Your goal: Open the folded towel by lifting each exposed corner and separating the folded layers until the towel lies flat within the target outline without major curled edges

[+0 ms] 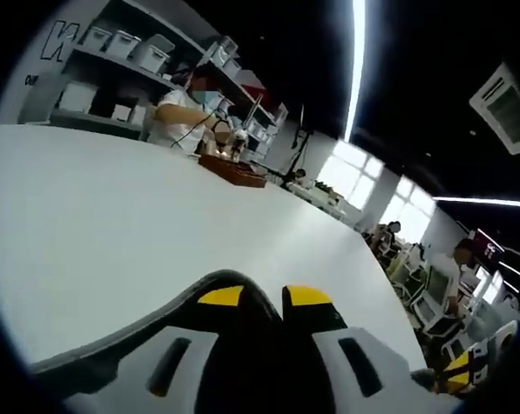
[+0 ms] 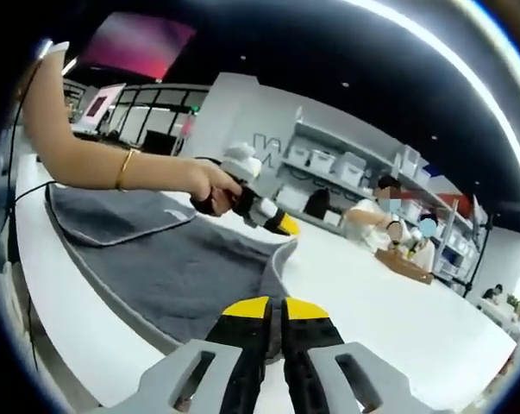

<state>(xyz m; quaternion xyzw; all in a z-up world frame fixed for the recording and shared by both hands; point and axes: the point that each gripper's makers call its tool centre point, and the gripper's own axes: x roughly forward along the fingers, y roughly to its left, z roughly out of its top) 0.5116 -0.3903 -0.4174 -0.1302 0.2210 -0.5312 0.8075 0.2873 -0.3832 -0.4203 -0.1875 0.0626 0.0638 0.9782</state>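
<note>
While the right gripper [image 2: 274, 304] hovers with its yellow-tipped jaws pressed together on nothing, the grey towel [image 2: 169, 259] lies spread over the white tabletop [image 2: 389, 310] along its near edge, one corner still folded back on top at the far end and the edge just beyond the jaws curling upward. A person's hand [image 2: 209, 186] holds the left gripper [image 2: 281, 225] above the towel's far side, and in the left gripper view that gripper [image 1: 265, 296] points out across bare tabletop [image 1: 113, 233], its jaws closed and empty. Beyond the far edge, seated people [image 1: 191, 116] work before shelves [image 1: 122, 60] of white bins.
</note>
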